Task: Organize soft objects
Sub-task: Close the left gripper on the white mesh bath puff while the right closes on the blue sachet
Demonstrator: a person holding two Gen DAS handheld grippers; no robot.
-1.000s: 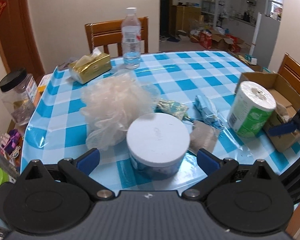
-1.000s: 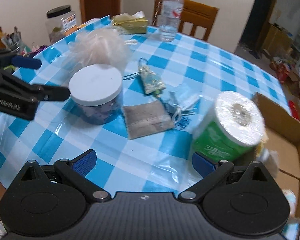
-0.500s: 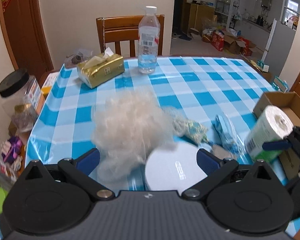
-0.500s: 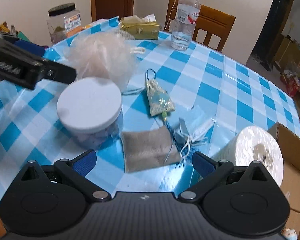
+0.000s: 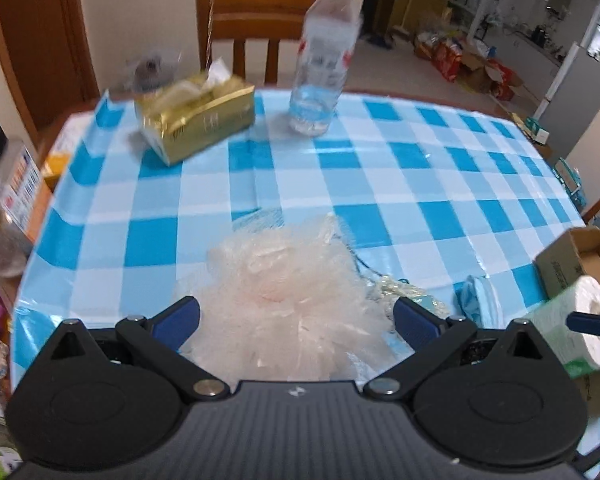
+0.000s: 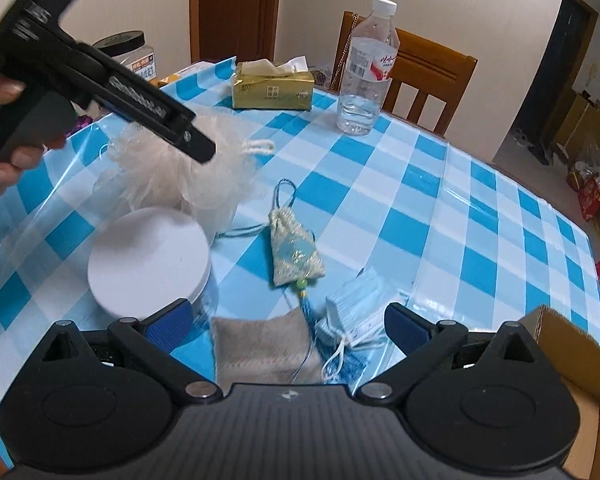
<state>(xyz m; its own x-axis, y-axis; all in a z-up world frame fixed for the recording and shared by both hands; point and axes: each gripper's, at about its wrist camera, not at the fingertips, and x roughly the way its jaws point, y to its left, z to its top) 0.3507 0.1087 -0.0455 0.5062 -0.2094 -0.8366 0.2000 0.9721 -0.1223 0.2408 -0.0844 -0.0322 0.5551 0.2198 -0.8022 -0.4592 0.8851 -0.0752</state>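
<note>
Mesh pouf [image 5: 288,288], between open left tool [image 5: 296,316]

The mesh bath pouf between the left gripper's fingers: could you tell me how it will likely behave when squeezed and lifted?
The pouf is gathered netting, so it probably compresses and springs back. It looks very light. Its cord loop may dangle and snag the sachet nearby.

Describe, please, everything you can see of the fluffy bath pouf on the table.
The bath pouf is a pale cream ball of gathered, translucent mesh, with a white cord loop. It rests on the checked tablecloth, beside the white-lidded jar. The open left tongs straddle it without squeezing it.
</note>
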